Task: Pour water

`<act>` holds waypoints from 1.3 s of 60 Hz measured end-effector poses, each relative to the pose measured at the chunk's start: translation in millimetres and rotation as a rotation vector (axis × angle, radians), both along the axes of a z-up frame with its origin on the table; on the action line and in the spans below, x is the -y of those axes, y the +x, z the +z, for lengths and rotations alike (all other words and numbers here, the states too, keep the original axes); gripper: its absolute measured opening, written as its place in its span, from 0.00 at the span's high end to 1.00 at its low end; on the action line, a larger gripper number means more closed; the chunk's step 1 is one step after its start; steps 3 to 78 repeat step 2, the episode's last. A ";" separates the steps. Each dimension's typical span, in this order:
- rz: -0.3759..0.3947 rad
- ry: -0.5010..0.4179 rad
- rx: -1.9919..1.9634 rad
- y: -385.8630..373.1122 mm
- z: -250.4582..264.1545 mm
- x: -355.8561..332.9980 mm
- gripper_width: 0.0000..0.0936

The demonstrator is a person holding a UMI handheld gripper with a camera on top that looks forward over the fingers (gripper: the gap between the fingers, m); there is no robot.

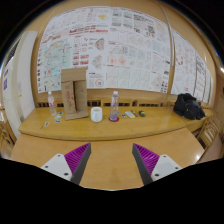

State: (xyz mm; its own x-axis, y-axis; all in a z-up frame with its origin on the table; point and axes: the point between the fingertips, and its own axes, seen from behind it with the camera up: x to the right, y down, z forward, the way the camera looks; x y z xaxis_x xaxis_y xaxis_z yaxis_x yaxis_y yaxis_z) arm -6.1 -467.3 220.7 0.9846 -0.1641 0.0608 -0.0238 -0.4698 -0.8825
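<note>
I'm seeing a clear bottle (114, 106) with a pink cap and a white cup (96, 114) standing mid-table (150, 128), contents unclear. I'm holding the gripper (112, 160) level, fingers spread wide, gripping nothing, both well beyond them.

Gripper (111, 160) hovering with fingers spread over a wooden table (110, 172), bottle (114, 106) and white cup (96, 114) standing on the far table (150, 124), black bag (188, 106) sitting at its right end.

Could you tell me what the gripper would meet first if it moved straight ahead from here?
Probably the bottle on the far table; the open gripper holds nothing, and the near tabletop ahead looks free, though depth is unclear.
</note>
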 end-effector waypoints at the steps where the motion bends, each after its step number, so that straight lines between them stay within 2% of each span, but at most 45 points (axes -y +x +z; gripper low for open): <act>1: 0.001 0.000 0.000 0.0 1.4 0.9 0.09; 78: 0.002 0.001 0.001 -0.1 2.6 1.7 0.09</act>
